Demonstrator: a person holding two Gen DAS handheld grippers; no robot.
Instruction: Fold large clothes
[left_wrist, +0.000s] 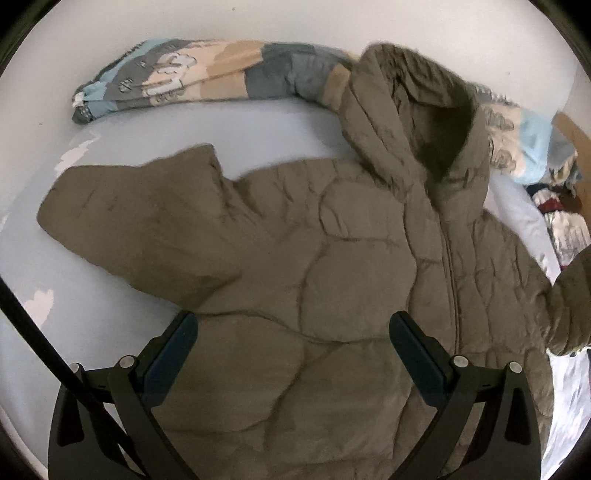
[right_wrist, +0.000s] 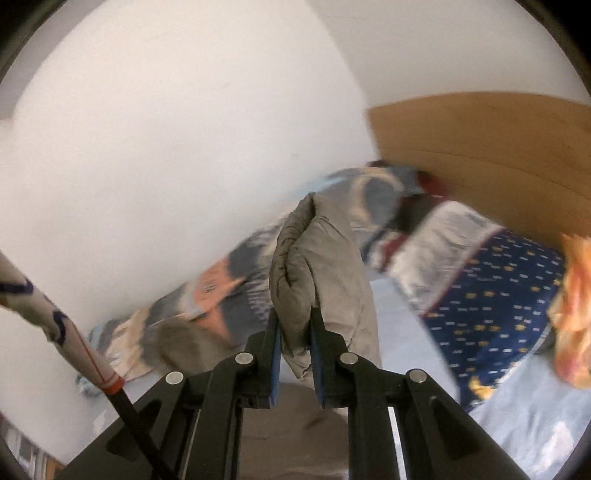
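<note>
The quilted olive jacket (left_wrist: 332, 266) lies spread face-up on the pale blue bed (left_wrist: 29, 332), directly below and ahead of the left gripper (left_wrist: 293, 339). To that gripper's left one sleeve (left_wrist: 140, 221) sticks out flat; ahead and a little right the hood (left_wrist: 413, 110) is propped against a rolled patterned duvet (left_wrist: 207, 77) along the wall; the zip (left_wrist: 452, 280) runs just right of its right finger. I judge the jacket light, puffy and soft, with a smooth shell that could slip; it will sag and spring back rather than hold a crease. Cuffs, hem corners and shoulder seams look like the best holds, since a pinch there gathers both layers.

The left gripper's jaws stand wide apart over the jacket's lower front, holding nothing; whether the tips brush the fabric cannot be told.

Farther right, the right gripper (right_wrist: 295, 325) is clamped on a thick fold of the jacket's other sleeve (right_wrist: 317, 266), near the cuff (right_wrist: 295, 229), jaws nearly together with padding bulging out ahead of the pads. The sleeve is lifted off the bed; beyond it lie the duvet and, to the gripper's right, a navy patterned pillow (right_wrist: 491, 295) and a wooden headboard (right_wrist: 480, 147).
</note>
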